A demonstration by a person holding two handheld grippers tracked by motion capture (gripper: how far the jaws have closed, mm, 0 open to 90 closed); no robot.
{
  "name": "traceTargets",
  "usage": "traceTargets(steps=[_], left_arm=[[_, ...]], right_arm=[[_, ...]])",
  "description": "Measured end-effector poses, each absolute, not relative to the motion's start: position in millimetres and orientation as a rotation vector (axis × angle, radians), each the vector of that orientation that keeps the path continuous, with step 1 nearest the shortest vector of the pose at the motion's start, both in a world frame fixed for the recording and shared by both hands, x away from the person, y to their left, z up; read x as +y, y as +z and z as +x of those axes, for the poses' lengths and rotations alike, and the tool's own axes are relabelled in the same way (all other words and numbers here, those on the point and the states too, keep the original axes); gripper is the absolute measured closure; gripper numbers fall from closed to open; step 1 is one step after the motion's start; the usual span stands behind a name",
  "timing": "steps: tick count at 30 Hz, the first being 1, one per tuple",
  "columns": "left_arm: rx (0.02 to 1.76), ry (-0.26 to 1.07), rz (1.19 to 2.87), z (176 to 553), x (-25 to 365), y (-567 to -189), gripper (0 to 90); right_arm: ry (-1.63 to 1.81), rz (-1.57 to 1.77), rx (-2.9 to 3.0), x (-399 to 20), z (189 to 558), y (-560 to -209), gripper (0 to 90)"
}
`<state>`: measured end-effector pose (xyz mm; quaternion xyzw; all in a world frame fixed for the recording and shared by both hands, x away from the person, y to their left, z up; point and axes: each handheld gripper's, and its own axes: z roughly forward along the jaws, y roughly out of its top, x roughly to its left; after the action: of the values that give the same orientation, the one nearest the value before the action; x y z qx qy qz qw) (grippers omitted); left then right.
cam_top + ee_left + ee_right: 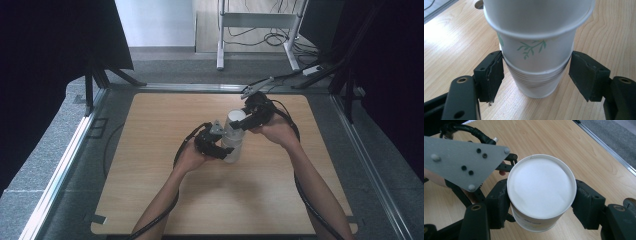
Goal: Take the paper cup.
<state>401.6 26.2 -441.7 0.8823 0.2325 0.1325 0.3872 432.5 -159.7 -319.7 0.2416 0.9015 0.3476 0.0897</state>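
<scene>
A stack of white paper cups [233, 145] stands on the wooden table [150, 200] near its middle. In the left gripper view the stack [536, 82] has a green leaf print, and several nested rims show as rings. My left gripper [536, 72] [222, 149] is shut on the lower stack, one pad against each side. The top cup [541, 187] [234, 120] sits a little raised, its round white top facing the right gripper view. My right gripper [541, 202] [244, 121] is shut on that top cup from the far right side.
A metal clamp [256, 86] lies at the table's far edge. Cables trail from both grippers along the forearms to the near edge. A desk frame [257, 22] and loose cables stand on the floor beyond the table.
</scene>
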Motion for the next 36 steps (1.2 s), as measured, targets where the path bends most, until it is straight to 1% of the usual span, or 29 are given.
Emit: traceTargets(steps=[18,19,22,26,30,36], left_arm=[[0.588,0.335,2.257,403,25,-441,27.3],[0.589,0.333,2.256,403,26,-440,26.7],[0.598,0.324,2.253,404,26,-439,20.3],[0.604,0.31,2.246,403,29,-436,14.1],[0.606,0.306,2.237,401,32,-433,11.2],[0.602,0.291,2.232,394,35,-427,9.3]], right_arm=[[1.083,0.668,2.651,-164,424,-284,36.0],[1.088,0.664,2.653,-164,423,-283,36.0],[1.093,0.664,2.646,-166,421,-279,36.0],[1.101,0.657,2.642,-169,417,-275,36.0],[1.11,0.649,2.638,-171,412,-271,36.0],[1.122,0.629,2.639,-175,406,-267,36.0]])
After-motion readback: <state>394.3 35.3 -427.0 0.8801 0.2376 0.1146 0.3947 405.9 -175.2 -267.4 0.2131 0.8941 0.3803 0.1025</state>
